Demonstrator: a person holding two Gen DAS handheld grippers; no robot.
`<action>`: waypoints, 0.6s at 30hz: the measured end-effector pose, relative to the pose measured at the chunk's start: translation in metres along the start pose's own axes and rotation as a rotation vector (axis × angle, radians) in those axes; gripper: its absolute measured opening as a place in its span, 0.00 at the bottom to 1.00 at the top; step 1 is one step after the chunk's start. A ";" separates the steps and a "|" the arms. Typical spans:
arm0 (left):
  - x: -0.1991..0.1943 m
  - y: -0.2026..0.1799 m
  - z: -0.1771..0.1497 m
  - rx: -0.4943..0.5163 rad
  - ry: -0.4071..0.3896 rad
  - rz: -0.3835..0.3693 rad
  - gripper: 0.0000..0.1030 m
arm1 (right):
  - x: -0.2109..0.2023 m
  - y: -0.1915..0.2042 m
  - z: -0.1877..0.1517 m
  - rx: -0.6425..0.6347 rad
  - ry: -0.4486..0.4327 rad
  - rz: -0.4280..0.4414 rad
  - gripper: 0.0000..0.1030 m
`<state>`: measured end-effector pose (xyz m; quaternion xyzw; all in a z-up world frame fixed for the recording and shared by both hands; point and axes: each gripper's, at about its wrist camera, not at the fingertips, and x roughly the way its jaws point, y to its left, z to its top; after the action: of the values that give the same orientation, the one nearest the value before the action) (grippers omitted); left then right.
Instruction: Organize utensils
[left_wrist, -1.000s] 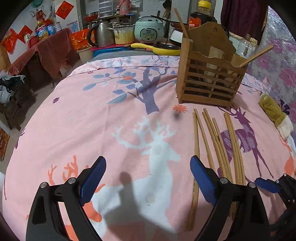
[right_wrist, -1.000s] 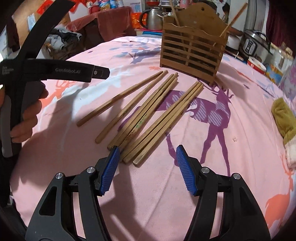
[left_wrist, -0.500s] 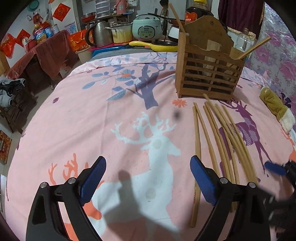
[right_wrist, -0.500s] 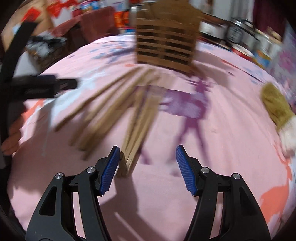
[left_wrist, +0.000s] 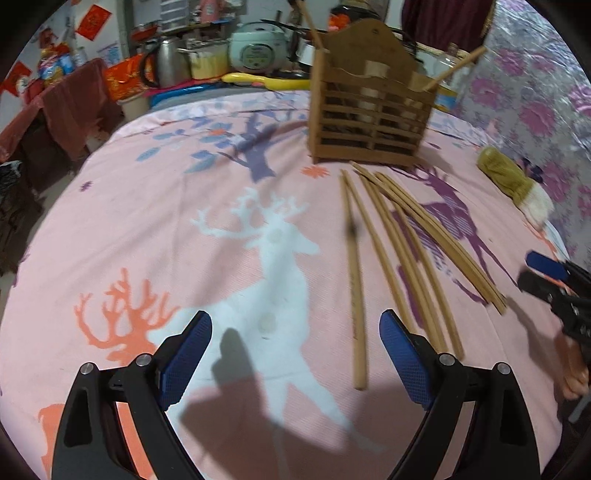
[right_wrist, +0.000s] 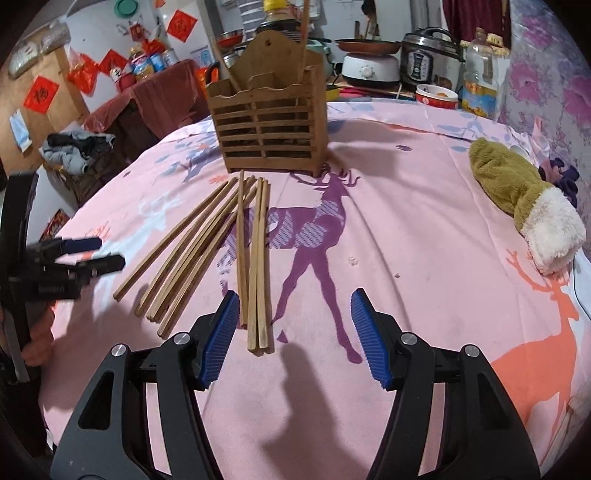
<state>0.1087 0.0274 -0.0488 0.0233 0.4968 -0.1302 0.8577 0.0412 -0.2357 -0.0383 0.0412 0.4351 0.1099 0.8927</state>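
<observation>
Early going is judged here: two sticks are seen standing in the wooden holder (right_wrist: 267, 125), while the loose chopsticks (right_wrist: 207, 251) are laid fanned on the pink cloth (right_wrist: 424, 258) before it. The left gripper (left_wrist: 295, 354) is held apart and empty, the nearest stick just beside its right pad. The right gripper (right_wrist: 291, 328) is likewise spread, nothing clamped, the rightmost pair's ends lying between its pads.

My left camera looks steeply down along my fingers (left_wrist: 404, 363), close over the pink cloth (left_wrist: 155, 229). My right camera does likewise. Both views share the chopsticks (right_wrist: 255, 258), the wooden holder (right_wrist: 269, 125) and the mitten (right_wrist: 517, 195); each catches the other tool at its edge.
</observation>
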 end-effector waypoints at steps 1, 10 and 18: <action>0.001 -0.001 0.000 0.006 0.005 -0.007 0.87 | 0.000 -0.001 0.001 0.008 0.000 0.001 0.60; 0.012 -0.032 -0.012 0.147 0.037 0.002 0.26 | 0.000 -0.004 0.002 0.031 0.002 0.012 0.59; 0.016 -0.003 0.000 0.035 0.035 0.061 0.08 | 0.012 0.008 -0.003 -0.015 0.055 0.049 0.23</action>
<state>0.1157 0.0213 -0.0621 0.0559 0.5083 -0.1122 0.8520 0.0448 -0.2255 -0.0482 0.0421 0.4576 0.1361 0.8777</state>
